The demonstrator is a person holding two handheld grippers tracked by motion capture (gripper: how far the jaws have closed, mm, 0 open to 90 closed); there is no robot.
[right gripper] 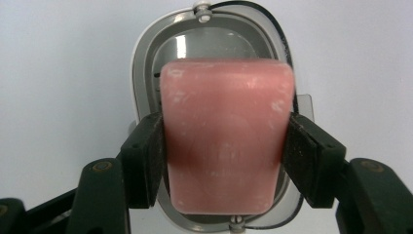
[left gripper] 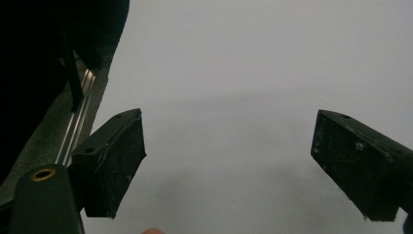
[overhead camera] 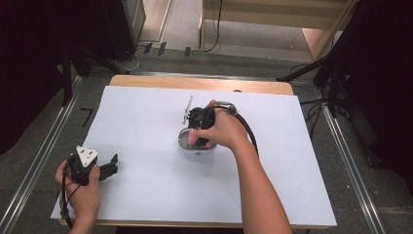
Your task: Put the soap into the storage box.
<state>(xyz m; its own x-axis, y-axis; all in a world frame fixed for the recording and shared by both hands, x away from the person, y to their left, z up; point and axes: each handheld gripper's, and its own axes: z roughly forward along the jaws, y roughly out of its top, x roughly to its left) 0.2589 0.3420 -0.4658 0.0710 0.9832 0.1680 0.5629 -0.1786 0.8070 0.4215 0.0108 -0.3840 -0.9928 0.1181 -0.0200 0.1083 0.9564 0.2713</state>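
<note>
The soap bar sits between the right tongs, over the case mid-table.

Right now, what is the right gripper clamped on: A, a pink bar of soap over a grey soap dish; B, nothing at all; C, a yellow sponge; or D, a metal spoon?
A. In the right gripper view, the right gripper has its two black jaws pressed against both sides of the pink bar of soap, with the grey soap dish directly behind it on the white sheet.
</note>
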